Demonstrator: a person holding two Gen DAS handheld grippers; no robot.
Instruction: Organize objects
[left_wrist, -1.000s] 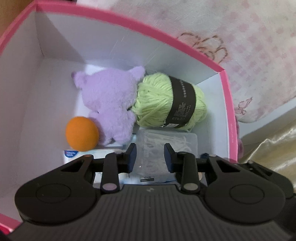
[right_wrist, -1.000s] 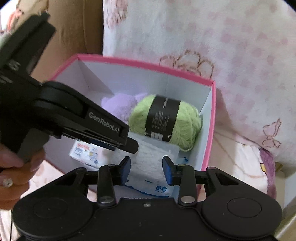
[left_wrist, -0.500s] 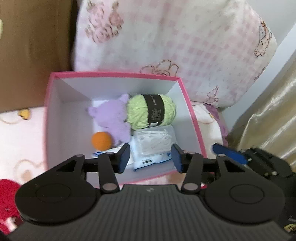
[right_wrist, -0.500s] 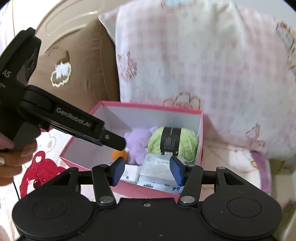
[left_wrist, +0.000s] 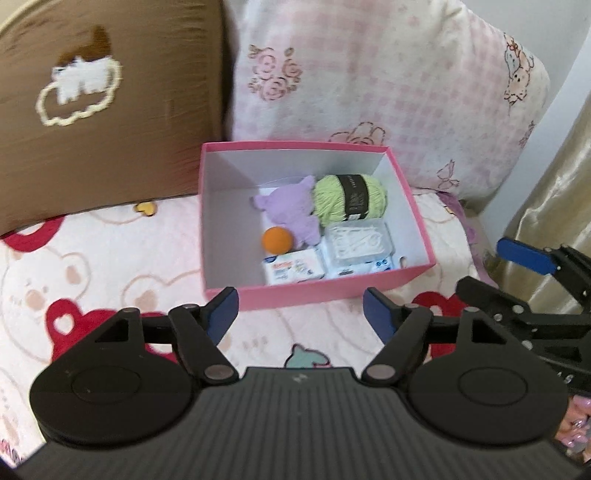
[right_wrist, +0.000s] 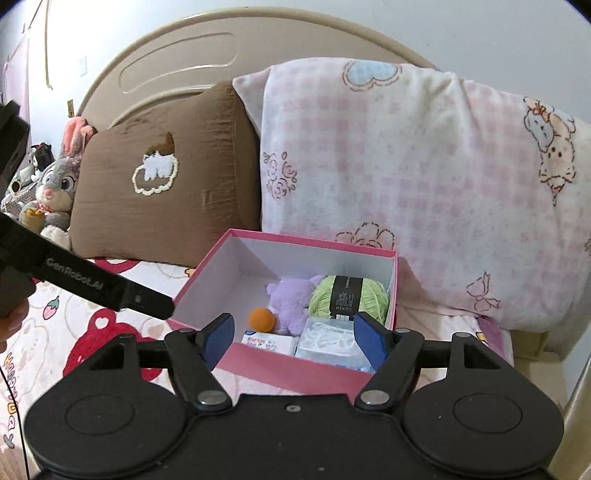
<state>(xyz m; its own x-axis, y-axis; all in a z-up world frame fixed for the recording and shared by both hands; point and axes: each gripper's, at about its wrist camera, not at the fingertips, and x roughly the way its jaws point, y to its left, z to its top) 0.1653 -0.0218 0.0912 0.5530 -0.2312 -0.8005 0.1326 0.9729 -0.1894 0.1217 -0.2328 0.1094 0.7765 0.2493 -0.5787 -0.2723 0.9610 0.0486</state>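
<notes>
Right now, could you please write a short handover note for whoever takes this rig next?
Left tongs: open, empty, jaws just opening, in front of the pink box.
Right tongs: open, empty, jaws just opening.
In the box: green yarn, purple plush, orange ball, clear plastic case, tissue pack.
Done: those five packed.
Left: nothing loose seen on the blanket; check beyond view.

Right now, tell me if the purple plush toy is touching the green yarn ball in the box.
Touching. In the left wrist view the purple plush toy presses against the green yarn ball, its ear overlapping the yarn, with no gap showing between them.
</notes>
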